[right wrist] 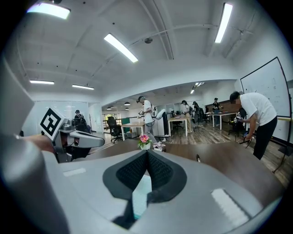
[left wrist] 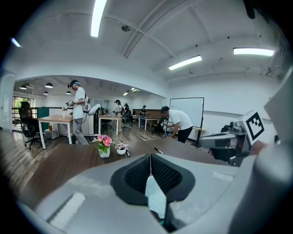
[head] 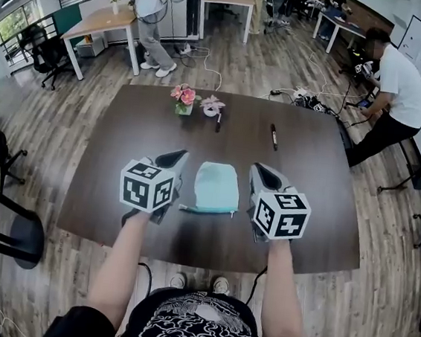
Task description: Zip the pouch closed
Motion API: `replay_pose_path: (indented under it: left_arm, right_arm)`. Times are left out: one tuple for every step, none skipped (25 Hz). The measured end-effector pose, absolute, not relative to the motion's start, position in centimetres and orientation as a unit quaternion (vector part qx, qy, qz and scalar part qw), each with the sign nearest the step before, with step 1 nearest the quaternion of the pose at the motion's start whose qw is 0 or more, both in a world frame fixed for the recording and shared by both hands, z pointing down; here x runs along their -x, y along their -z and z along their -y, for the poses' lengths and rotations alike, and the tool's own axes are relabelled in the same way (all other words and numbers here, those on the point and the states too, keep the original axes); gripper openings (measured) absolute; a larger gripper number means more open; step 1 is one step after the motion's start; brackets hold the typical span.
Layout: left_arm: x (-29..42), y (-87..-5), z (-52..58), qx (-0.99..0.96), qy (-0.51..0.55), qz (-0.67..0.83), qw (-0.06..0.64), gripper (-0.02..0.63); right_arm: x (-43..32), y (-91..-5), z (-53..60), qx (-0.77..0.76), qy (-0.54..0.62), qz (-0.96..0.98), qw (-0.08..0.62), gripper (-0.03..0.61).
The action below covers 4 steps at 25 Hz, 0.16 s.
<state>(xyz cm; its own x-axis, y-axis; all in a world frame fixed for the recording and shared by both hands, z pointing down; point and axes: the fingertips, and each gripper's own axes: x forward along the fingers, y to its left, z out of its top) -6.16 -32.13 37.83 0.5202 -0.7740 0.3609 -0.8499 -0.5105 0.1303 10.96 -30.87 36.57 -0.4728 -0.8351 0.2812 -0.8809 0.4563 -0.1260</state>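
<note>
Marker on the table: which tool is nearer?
Right. The marker lies just ahead of the right tool; the left tool is across the pouch, farther to the left.

So the pouch is a small pale mint-blue fabric one, roughly rectangular with rounded far corners. It's lying flat on the dark brown table, pretty much dead centre of the head view, just below the middle. A darker teal zipper strip runs along its near (lower) edge and sticks out a bit past the body on the left side. Can't tell from here whether the zip is open or done up. In both gripper views only a pale sliver of it shows, low in the middle of the frame.
</note>
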Motion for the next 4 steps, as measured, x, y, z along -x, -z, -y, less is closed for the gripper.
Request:
replay_pose_path:
  left_arm:
    - [6.19, -37.85, 32.11, -0.859, -0.130, 0.473, 0.147, 0.012]
    - [6.20, -37.87, 32.08, -0.859, -0.130, 0.473, 0.148, 0.012]
    - [6.21, -37.89, 32.07, -0.858, -0.130, 0.474, 0.149, 0.012]
    - [6.21, -37.91, 32.05, -0.858, -0.130, 0.474, 0.149, 0.012]
  right_arm:
    - [-10.97, -36.62, 30.85, -0.505, -0.128, 0.849, 0.090, 0.000]
    - [-10.98, -36.67, 30.84, -0.505, -0.129, 0.849, 0.090, 0.000]
    - [-11.01, -36.73, 30.82, -0.505, -0.130, 0.849, 0.091, 0.000]
    - [-11.04, -36.80, 30.81, -0.504, -0.131, 0.849, 0.091, 0.000]
